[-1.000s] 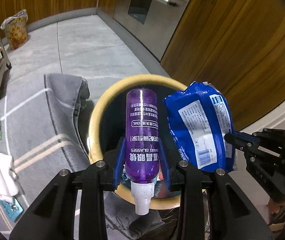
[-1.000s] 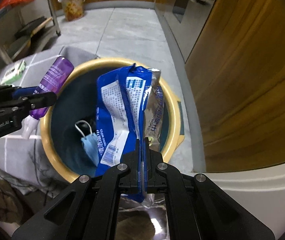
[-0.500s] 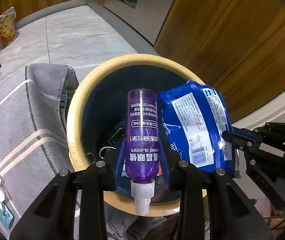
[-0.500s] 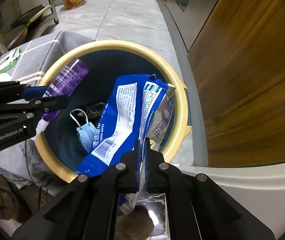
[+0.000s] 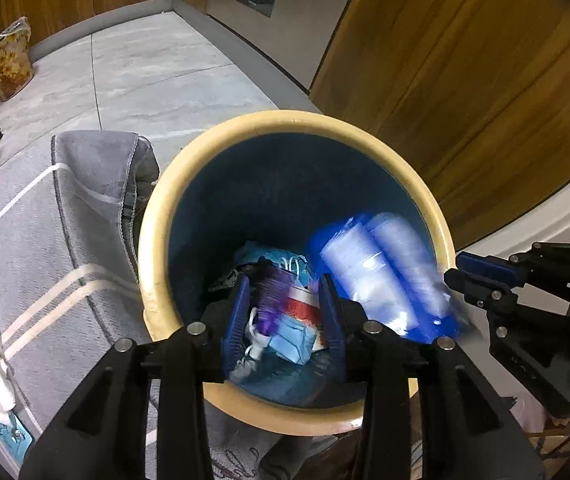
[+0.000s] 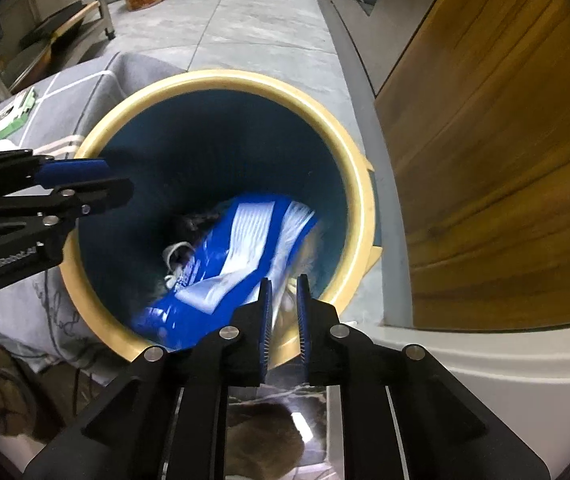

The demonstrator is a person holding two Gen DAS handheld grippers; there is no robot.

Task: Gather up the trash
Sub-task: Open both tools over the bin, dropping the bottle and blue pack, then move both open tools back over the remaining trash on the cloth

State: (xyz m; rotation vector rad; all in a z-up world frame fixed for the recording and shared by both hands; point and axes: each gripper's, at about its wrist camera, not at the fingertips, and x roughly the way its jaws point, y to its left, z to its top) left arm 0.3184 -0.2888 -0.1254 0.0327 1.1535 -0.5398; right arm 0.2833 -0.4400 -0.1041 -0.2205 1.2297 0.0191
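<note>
I hold both grippers, left point(image 5: 285, 316) and right point(image 6: 283, 312), parted and empty over the round cream-rimmed blue bin point(image 6: 133, 96) so the blurred blue plastic wrapper point(image 6: 241, 256) and purple spray bottle point(image 5: 271, 300) drop inside

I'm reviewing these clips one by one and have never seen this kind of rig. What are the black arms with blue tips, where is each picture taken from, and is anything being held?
There is no robot here: a person holds a pair of tongs in each hand, and a fisheye camera on each looks forward along its two fingers. One picture is from the left tongs, the other from the right tongs. Each view also shows the other tongs at its edge.

Both point down into a trash bin with a cream rim and blue inside. It stands on a tiled floor beside a grey cloth.

Both tongs are open and hold nothing. A blue wrapper, blurred by motion, is dropping into the bin. A purple bottle, also blurred, lies or is landing on a blue face mask and other trash at the bottom.
</note>
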